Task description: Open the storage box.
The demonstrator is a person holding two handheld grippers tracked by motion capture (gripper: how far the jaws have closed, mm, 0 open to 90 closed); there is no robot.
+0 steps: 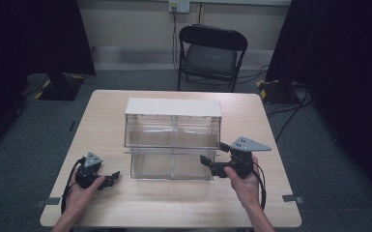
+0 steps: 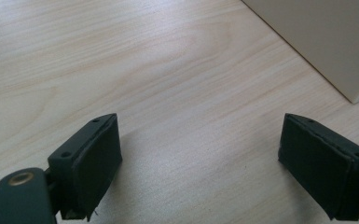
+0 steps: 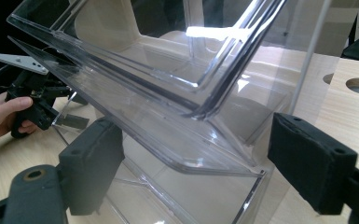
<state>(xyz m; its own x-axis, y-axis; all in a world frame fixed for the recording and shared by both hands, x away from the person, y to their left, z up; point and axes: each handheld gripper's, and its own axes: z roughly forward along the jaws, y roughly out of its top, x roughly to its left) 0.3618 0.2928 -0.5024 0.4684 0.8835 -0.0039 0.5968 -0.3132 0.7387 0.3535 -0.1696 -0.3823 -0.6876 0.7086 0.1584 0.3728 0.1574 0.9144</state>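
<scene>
Pale wooden desk (image 1: 174, 198) carries a stiff, slippery clear plastic drawer unit (image 1: 172, 140), best gripped at its front lip by the right gripper (image 3: 191, 168), fingers wide like the left gripper (image 2: 200, 158).

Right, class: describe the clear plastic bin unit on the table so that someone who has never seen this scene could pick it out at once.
Start at the light wooden table in front of the black folding chair. At its middle stands the clear plastic bin unit, two see-through tiers stacked, each split into two compartments. Its flat white top panel and transparent walls set it apart from the black left gripper and right gripper at either side.
</scene>
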